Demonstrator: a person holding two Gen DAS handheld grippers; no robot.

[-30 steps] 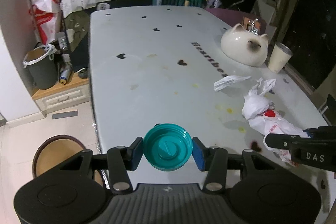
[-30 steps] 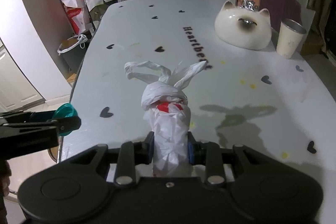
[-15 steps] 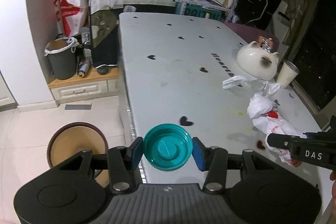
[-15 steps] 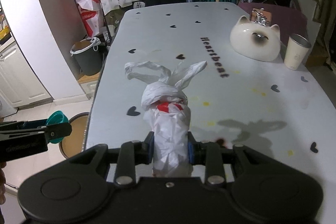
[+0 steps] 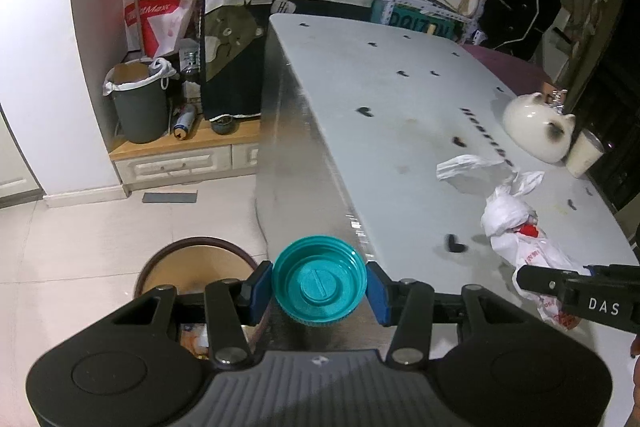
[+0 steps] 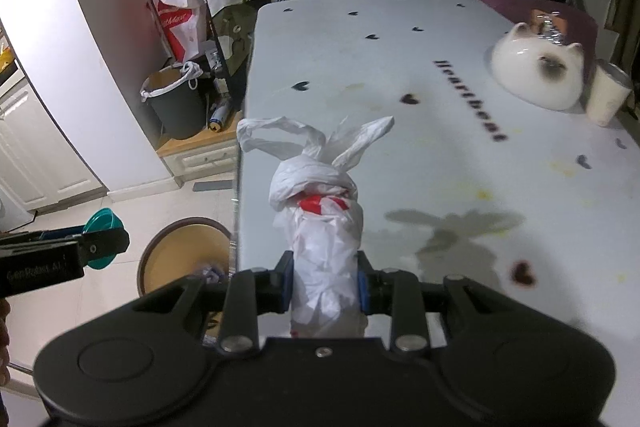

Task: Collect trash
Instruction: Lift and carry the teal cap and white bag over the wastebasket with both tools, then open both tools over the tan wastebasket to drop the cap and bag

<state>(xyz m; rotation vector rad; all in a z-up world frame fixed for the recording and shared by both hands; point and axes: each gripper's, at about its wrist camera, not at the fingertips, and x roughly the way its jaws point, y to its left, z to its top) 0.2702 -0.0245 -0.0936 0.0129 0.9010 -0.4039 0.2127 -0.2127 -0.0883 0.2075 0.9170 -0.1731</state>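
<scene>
Bin half hidden behind left tongs

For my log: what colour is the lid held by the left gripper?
Teal lid, clearest in the left wrist view.

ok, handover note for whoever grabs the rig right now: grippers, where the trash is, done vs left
Left gripper: shut on the teal lid, held past the table's edge, near the round brown bin on the floor.
Right gripper: shut on the tied white plastic bag, held above the table near its edge.
Done: both pieces picked up.
Left: drop both, presumably into the brown bin. No other loose trash seen on the table; the cat-shaped ceramic piece and cup probably stay.
</scene>
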